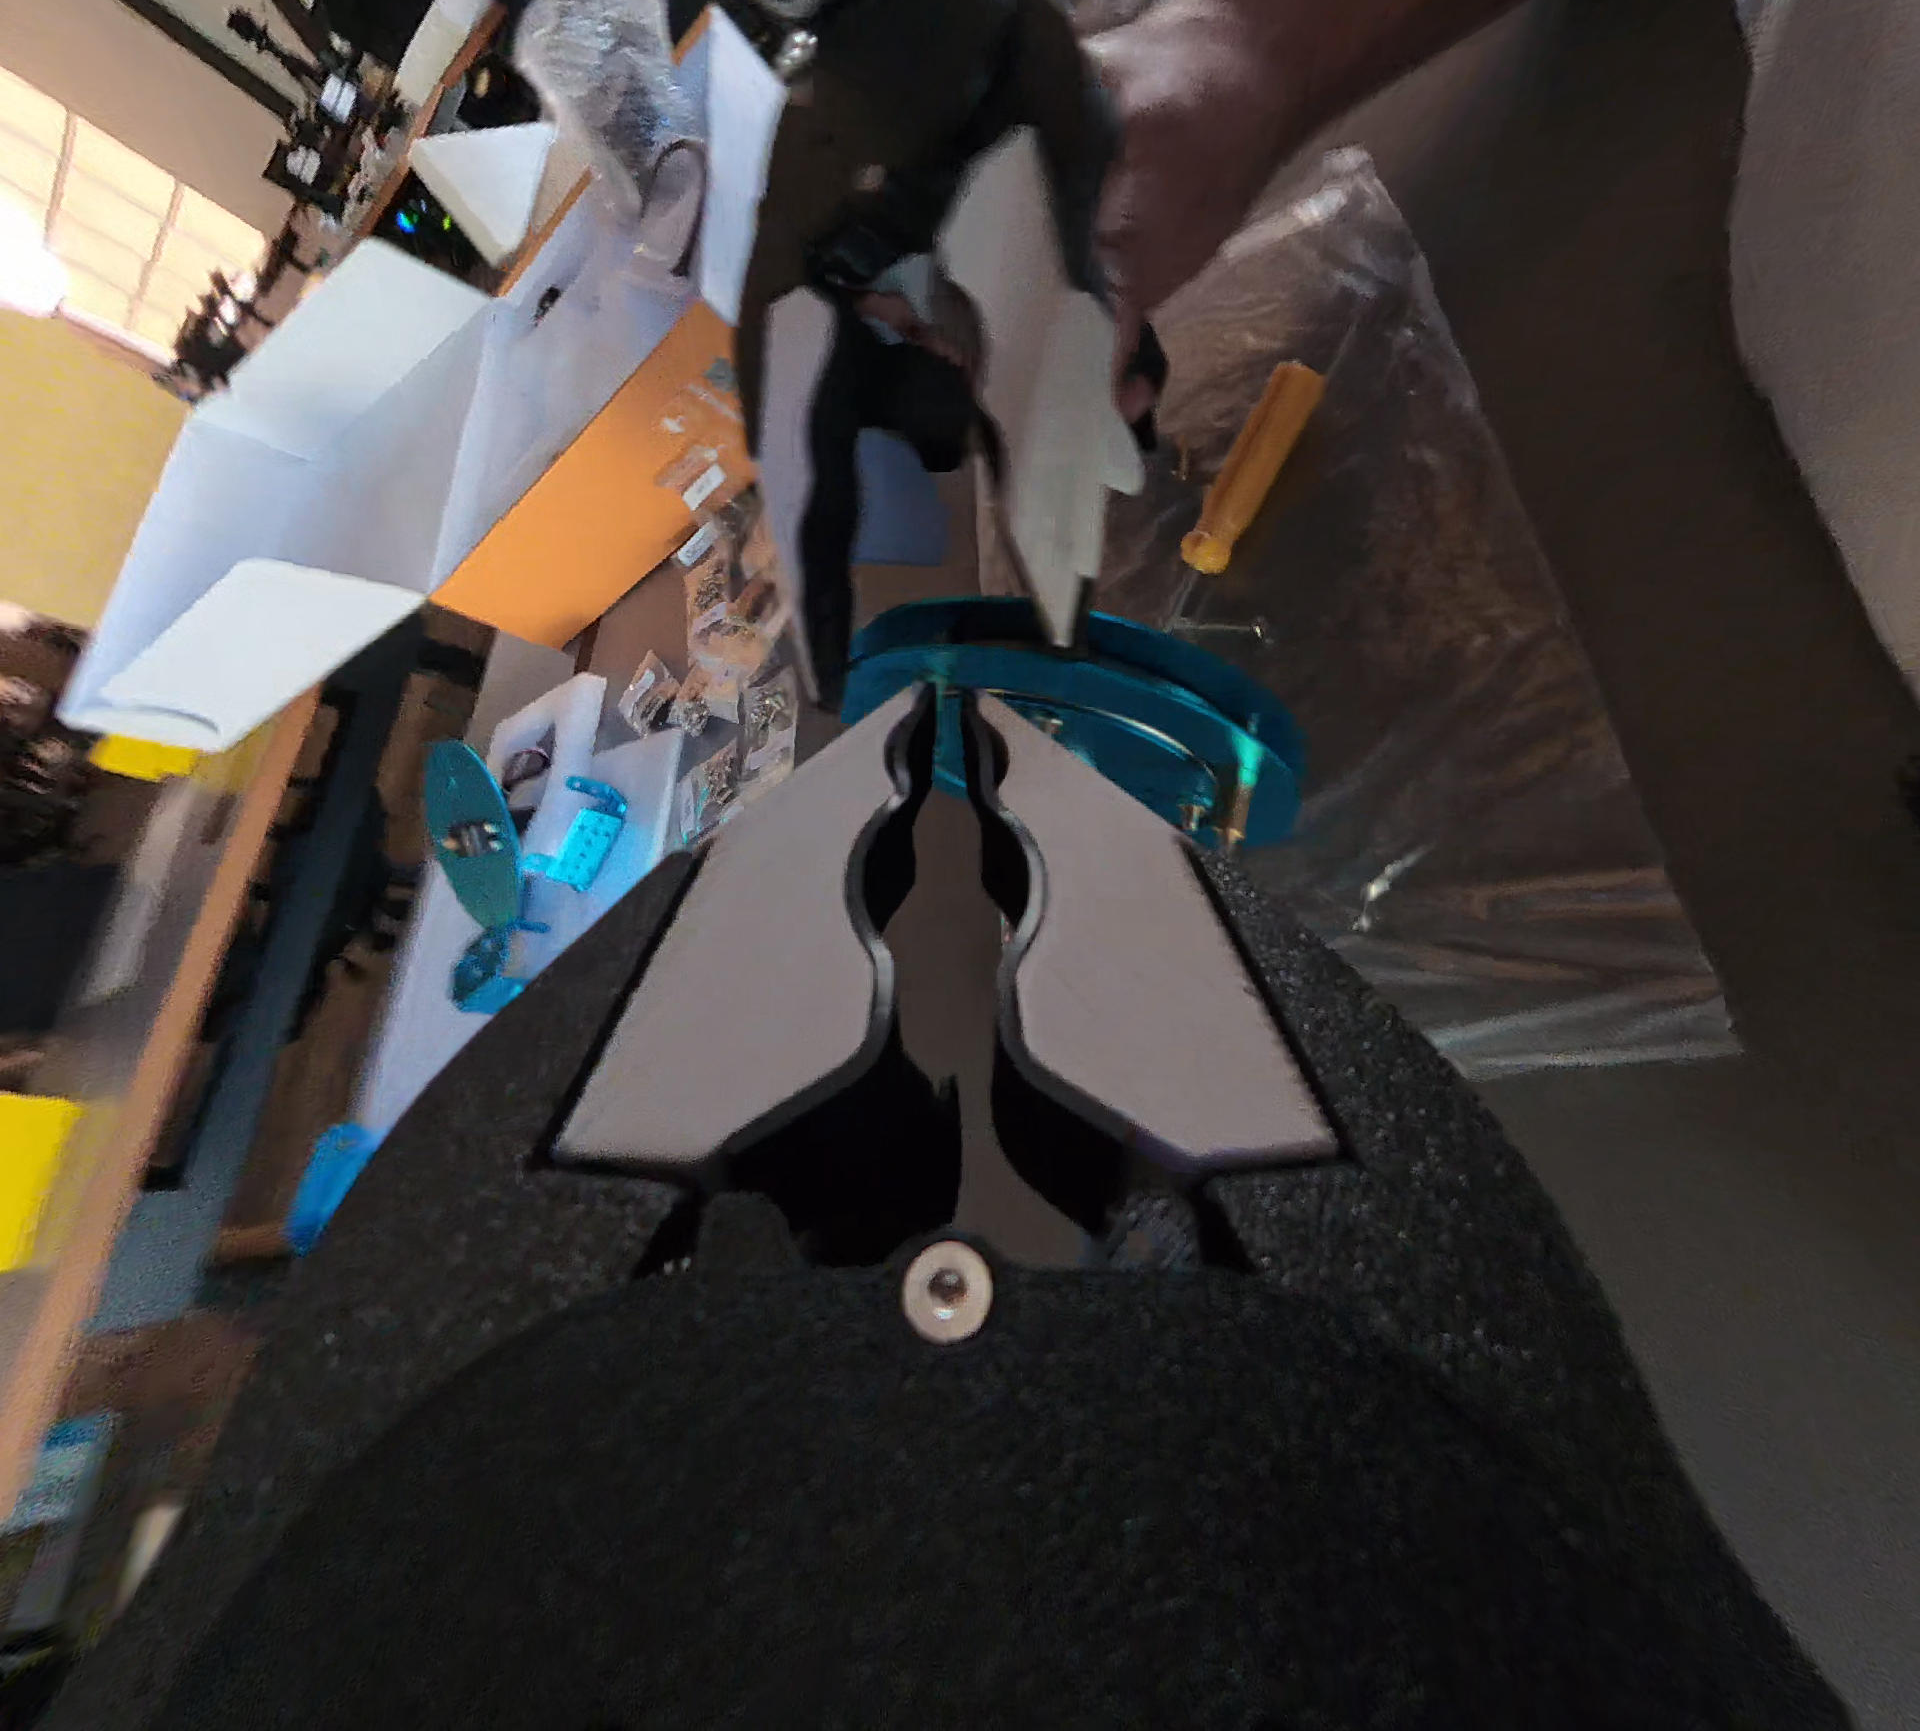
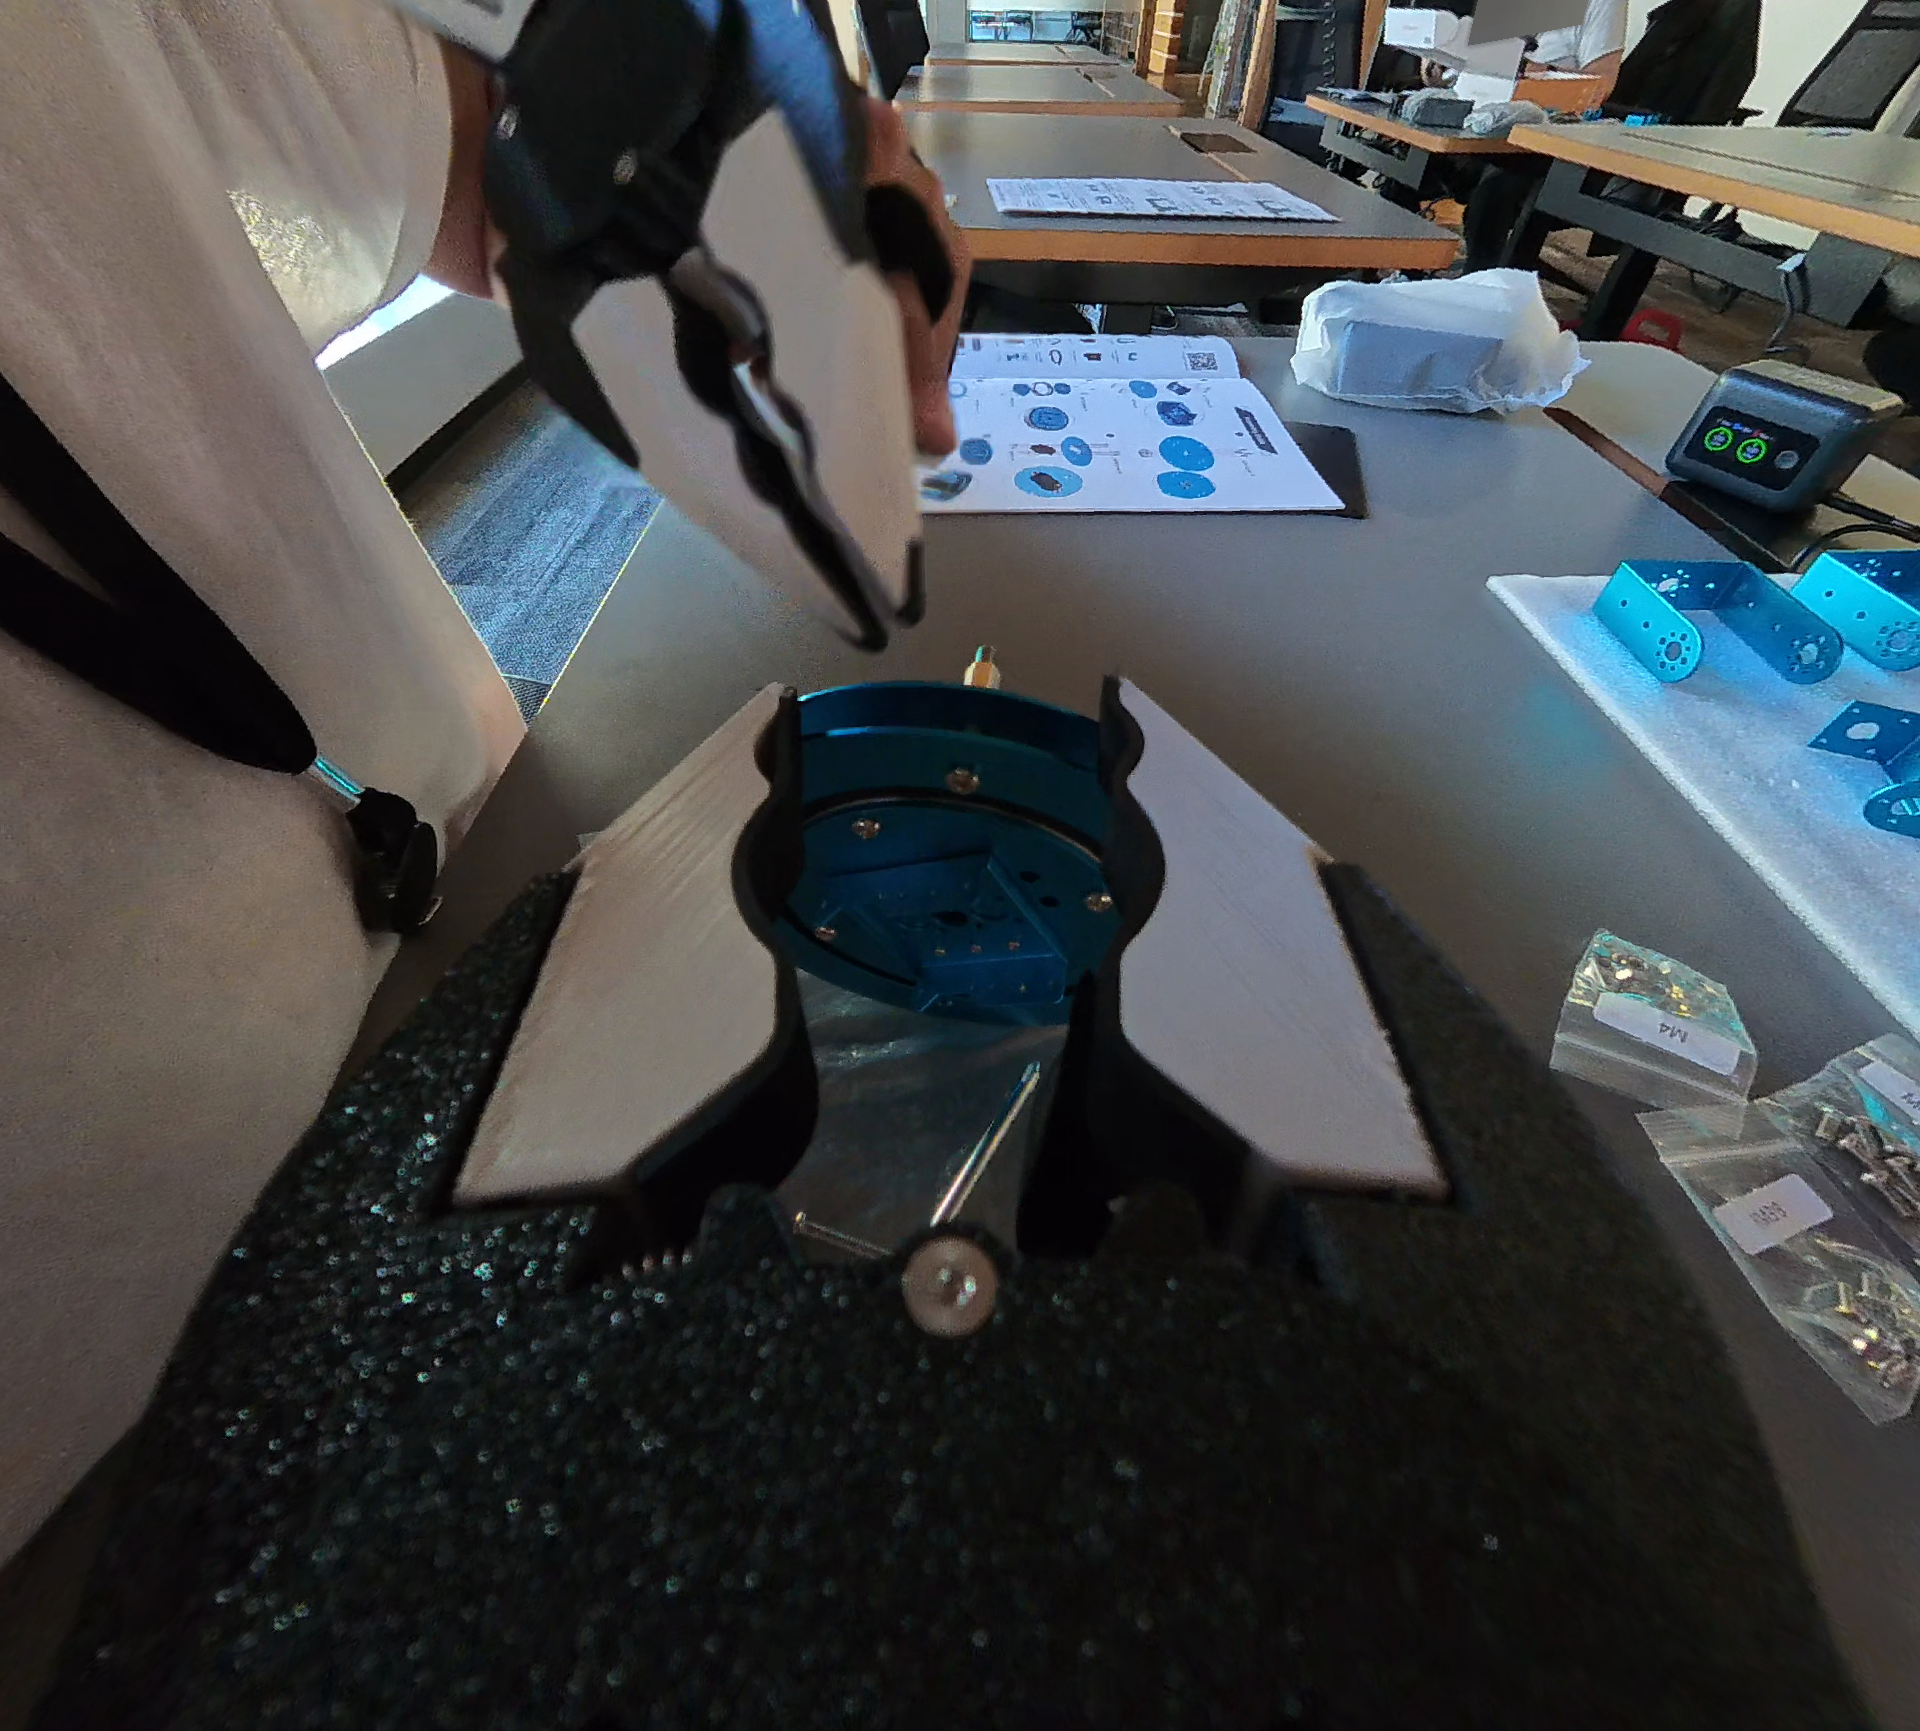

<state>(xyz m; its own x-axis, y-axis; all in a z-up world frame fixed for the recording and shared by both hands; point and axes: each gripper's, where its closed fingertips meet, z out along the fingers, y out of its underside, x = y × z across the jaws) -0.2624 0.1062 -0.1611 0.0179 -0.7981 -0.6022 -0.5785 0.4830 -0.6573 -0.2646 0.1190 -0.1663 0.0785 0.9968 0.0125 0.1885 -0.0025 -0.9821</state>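
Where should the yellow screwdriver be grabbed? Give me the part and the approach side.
Grip the screwdriver by its yellow handle, probably with the tool coming from above and its fingers across the width. It lies flat on the clear plastic bag with both long sides free, and the handle is its thickest part.

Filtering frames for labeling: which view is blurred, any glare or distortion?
Left wrist view: heavy motion smear, tilted; the white boxes and yellow screwdriver are soft, and the window at left is blown out. Right wrist view: mostly sharp; blue round assembly between the right tool fingers is crisp, only the left tool is blurred. Both show wide-angle bending at edges.
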